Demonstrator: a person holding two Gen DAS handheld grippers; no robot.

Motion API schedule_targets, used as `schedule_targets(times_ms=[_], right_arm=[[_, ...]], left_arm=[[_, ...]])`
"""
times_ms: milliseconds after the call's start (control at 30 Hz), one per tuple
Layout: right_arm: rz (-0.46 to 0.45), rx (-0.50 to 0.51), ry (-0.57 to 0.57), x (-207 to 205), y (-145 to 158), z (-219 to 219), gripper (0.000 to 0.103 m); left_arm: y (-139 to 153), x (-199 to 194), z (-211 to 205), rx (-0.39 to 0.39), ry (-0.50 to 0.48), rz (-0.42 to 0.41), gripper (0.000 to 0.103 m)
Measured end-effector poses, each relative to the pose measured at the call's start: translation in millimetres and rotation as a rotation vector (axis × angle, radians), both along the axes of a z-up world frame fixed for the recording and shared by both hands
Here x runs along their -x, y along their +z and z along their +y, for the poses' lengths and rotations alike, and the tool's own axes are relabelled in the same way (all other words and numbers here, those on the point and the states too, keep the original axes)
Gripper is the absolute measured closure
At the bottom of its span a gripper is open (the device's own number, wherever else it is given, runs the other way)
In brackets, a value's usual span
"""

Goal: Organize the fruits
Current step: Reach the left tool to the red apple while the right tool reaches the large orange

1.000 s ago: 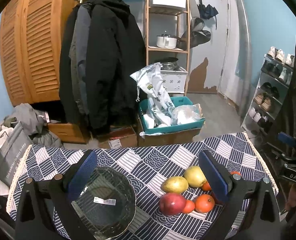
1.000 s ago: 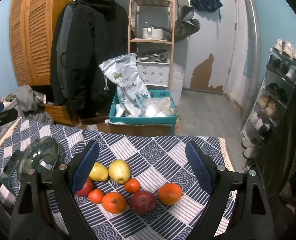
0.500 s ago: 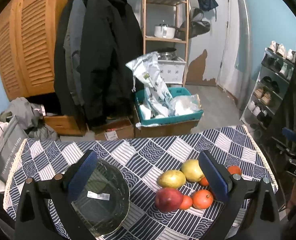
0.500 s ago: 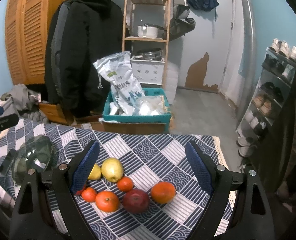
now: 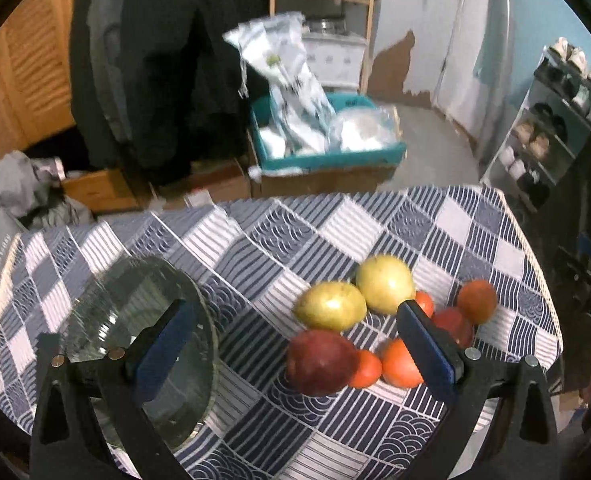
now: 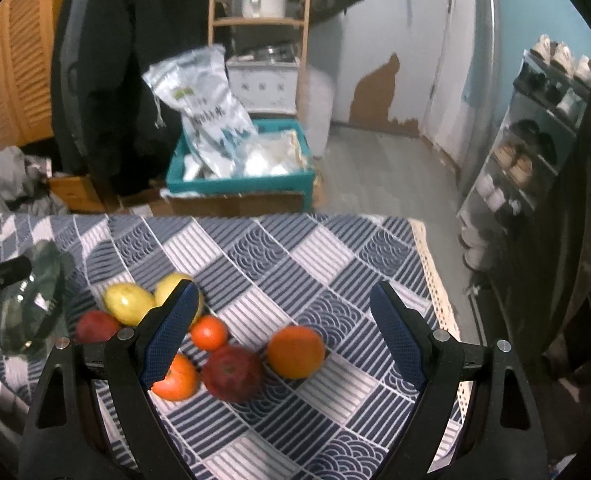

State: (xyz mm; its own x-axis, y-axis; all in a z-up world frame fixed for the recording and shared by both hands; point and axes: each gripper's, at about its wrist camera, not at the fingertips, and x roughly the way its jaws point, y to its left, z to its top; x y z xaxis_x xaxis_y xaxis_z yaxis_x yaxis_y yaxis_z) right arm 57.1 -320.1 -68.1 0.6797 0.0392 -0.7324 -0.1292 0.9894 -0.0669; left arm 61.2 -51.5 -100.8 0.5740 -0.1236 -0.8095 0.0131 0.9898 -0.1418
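A cluster of fruit lies on the blue-and-white checked tablecloth (image 5: 279,236): two yellow pears (image 5: 331,306) (image 5: 384,283), a dark red apple (image 5: 321,362), a second red apple (image 6: 233,373) and several oranges (image 6: 294,351). A clear glass bowl (image 5: 143,340) stands to their left. My left gripper (image 5: 293,344) is open, above the table between bowl and fruit, with the red apple between its fingers' span. My right gripper (image 6: 283,334) is open and empty, hovering over the fruit, with the big orange and an apple between its fingers.
The table's far edge drops to the floor. Beyond it a teal crate (image 6: 239,178) with plastic bags sits on cardboard boxes. Dark coats (image 6: 127,72) hang at the left, a wooden shelf (image 6: 259,20) stands behind, and a shoe rack (image 6: 535,128) lines the right wall.
Both grippers have tilted down and moved closer to the table, so fruit and bowl appear larger and nearer. Both stay open. No fruit has moved.
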Motion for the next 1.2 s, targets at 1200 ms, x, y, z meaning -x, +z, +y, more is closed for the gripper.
schedule_targets(times_ms=[1200], right_arm=[[0.435, -0.116, -0.113, -68, -154, -37, 0.017]], left_arm=[[-130, -39, -31, 0.011, -0.085, 0.335, 0.006]])
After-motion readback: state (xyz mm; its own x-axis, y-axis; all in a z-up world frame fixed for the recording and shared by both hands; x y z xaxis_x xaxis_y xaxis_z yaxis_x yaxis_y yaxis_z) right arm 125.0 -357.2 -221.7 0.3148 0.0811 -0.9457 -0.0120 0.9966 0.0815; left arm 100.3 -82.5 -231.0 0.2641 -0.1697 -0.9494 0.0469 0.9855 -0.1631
